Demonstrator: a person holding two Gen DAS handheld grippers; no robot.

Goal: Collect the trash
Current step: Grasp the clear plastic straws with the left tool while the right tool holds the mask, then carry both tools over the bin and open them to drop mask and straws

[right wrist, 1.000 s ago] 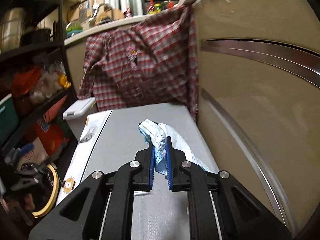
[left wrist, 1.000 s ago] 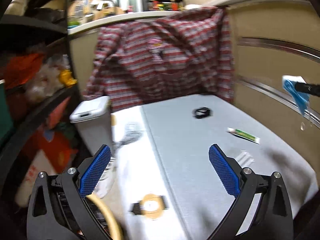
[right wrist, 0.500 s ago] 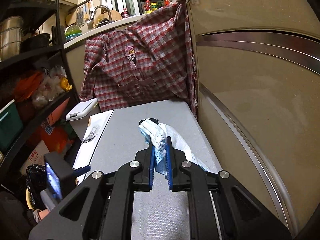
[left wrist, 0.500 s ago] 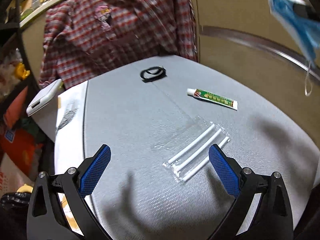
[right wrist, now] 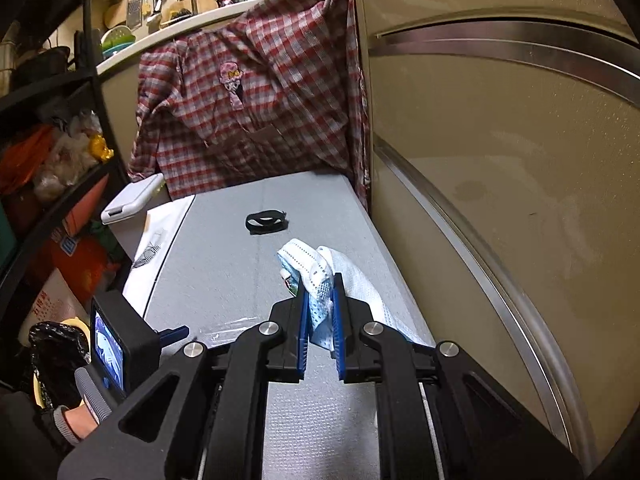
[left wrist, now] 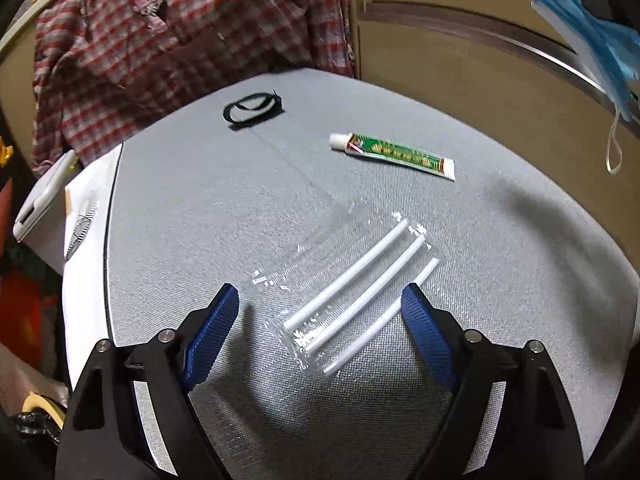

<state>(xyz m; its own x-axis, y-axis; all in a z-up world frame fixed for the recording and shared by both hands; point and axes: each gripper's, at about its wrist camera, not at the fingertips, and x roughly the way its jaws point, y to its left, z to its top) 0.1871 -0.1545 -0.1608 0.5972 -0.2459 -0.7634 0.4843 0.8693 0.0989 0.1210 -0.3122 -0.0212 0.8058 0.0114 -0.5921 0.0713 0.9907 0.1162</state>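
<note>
Three straws in their clear wrapper (left wrist: 352,292) lie slanted between the closing, still-wide left gripper (left wrist: 320,320) (right gripper (right wrist: 320,320) clamps a mask (right wrist: 310,276))

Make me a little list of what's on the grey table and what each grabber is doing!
table: grey top
straws: three white ones in a clear wrapper, lying flat
tube: green and white, behind the straws
band: black loop, at the far end
left gripper: fingers have just been closing, not yet touching the straws between them
right gripper: shut on a blue mask, held above the table
</note>
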